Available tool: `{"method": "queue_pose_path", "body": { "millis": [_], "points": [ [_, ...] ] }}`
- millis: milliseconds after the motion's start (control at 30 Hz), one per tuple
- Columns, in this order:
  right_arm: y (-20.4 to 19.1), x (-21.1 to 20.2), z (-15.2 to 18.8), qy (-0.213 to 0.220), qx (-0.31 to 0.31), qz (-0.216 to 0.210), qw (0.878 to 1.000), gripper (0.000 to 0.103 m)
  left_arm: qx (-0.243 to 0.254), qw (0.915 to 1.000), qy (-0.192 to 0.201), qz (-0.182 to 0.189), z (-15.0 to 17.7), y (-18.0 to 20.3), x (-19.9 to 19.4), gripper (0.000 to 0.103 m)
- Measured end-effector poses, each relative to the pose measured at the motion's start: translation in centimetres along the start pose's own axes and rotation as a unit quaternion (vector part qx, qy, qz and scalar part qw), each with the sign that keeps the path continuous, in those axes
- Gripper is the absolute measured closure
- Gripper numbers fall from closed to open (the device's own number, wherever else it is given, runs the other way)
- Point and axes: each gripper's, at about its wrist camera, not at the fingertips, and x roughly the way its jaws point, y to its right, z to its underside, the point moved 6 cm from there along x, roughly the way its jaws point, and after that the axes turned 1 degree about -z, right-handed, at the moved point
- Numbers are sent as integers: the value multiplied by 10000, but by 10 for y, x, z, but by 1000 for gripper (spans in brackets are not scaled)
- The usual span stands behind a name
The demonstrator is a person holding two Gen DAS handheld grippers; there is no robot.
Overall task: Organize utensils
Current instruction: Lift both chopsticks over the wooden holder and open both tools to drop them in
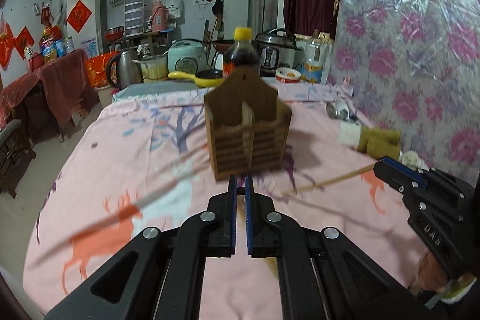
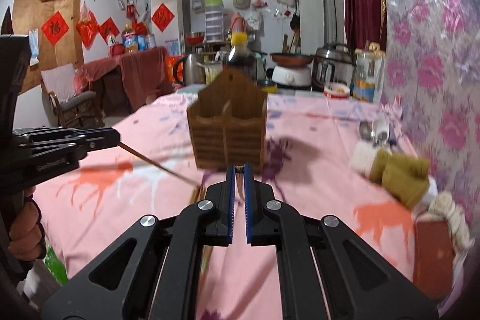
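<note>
A brown wooden utensil holder (image 1: 249, 134) (image 2: 228, 128) with two compartments stands upright on the pink tablecloth, just beyond both grippers. My left gripper (image 1: 240, 185) (image 2: 118, 140) is shut on a thin wooden chopstick (image 2: 159, 165) that slants down to the cloth. My right gripper (image 2: 239, 173) (image 1: 376, 167) is shut on another chopstick (image 1: 330, 180), which angles down to the left. A blurred long thin streak (image 1: 120, 209), white and orange, lies across the cloth left of the holder. Metal spoons (image 1: 339, 110) (image 2: 372, 131) lie at the right, near the wall.
A dark sauce bottle (image 1: 241, 53) with a yellow cap stands right behind the holder. Olive and white knitted items (image 1: 375, 140) (image 2: 399, 173) lie at the right by the floral wall. Cookers, a kettle and a yellow pan crowd the far end. The table's left edge drops to the floor.
</note>
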Motion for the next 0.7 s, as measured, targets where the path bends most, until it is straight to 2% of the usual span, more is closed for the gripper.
{"method": "queue_pose_path", "body": {
  "millis": [167, 333, 533, 633, 700],
  "points": [
    [0, 17, -31, -20, -4, -62, 10000, 97, 22, 10000, 32, 71, -44, 1, 9, 98],
    [2, 29, -64, 116, 54, -96, 9999, 97, 60, 9997, 242, 80, -89, 3, 9, 98],
    [11, 19, -132, 902, 274, -138, 9954, 97, 94, 9947, 1024, 8, -152, 6, -18, 98],
    [16, 23, -148, 1160, 404, -115, 9924, 97, 74, 9910, 1327, -162, -163, 4, -22, 98],
    [20, 40, -144, 1144, 520, -43, 9921, 97, -50, 9905, 1353, -226, -157, -3, -9, 98]
  ]
}}
